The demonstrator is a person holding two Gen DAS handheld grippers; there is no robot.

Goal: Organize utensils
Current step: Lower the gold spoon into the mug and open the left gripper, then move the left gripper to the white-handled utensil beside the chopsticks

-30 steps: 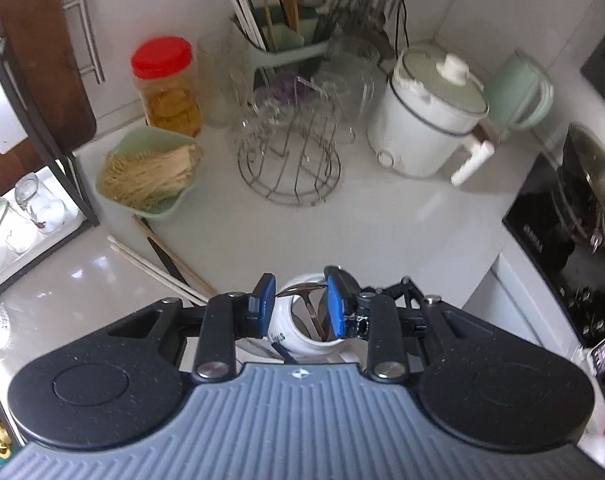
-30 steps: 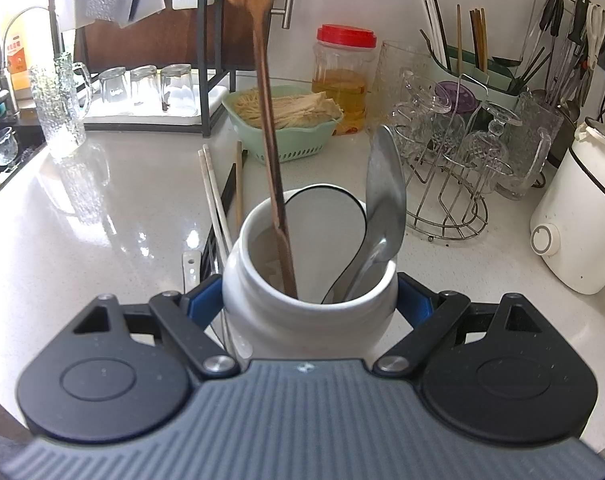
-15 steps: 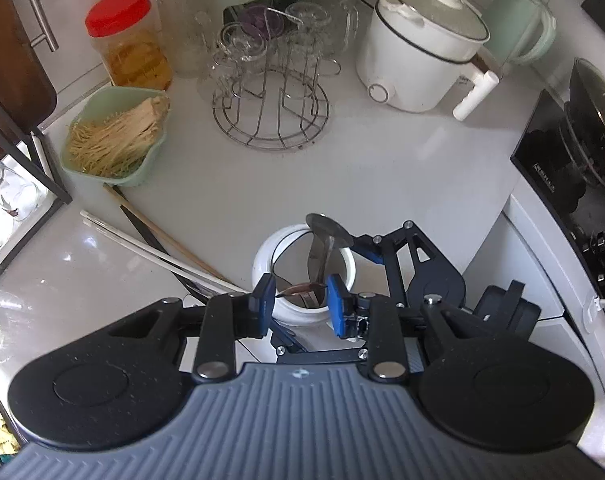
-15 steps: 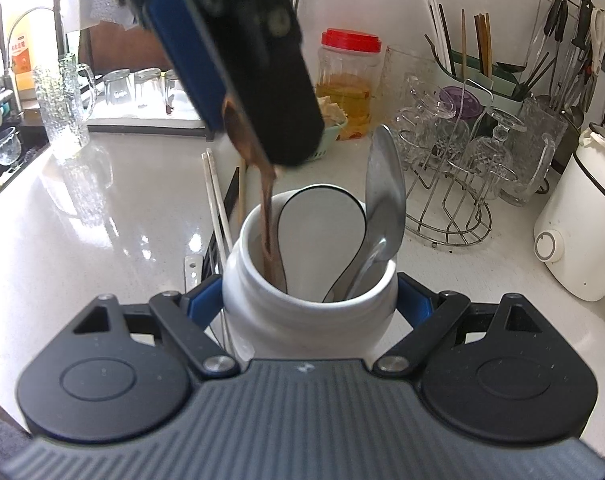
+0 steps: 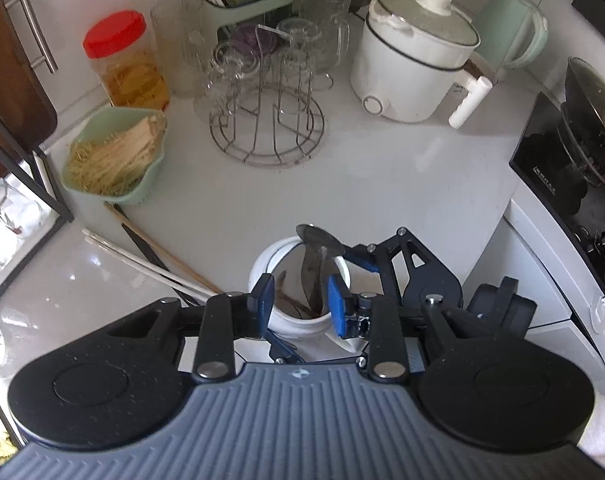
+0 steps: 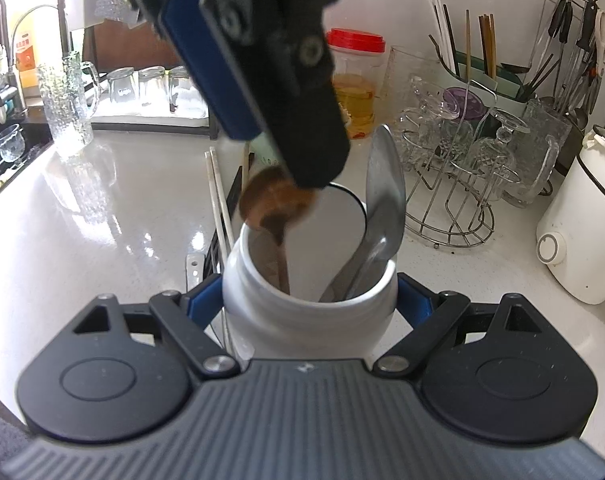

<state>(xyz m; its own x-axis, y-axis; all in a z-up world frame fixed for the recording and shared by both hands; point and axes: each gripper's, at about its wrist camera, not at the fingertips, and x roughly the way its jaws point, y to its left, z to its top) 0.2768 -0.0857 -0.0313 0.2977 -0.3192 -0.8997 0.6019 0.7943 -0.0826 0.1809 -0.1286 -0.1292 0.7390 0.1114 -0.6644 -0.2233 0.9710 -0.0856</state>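
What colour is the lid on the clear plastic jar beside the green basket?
Red; the clear plastic jar's lid shows best in the left wrist view.

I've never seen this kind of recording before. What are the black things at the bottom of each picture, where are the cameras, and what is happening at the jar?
No robot here: a person holds a two-finger tool in each hand, and each tool has a camera looking along its fingers. The black shapes are the tools themselves.

The right view shows the right gripper clamped around a white jar that holds a metal spoon.

The left view looks down from above. The left gripper is lowering a wooden spoon into that jar, but I cannot tell whether it is gripping the spoon.

Chopsticks, a green basket and a glass rack sit on the counter.
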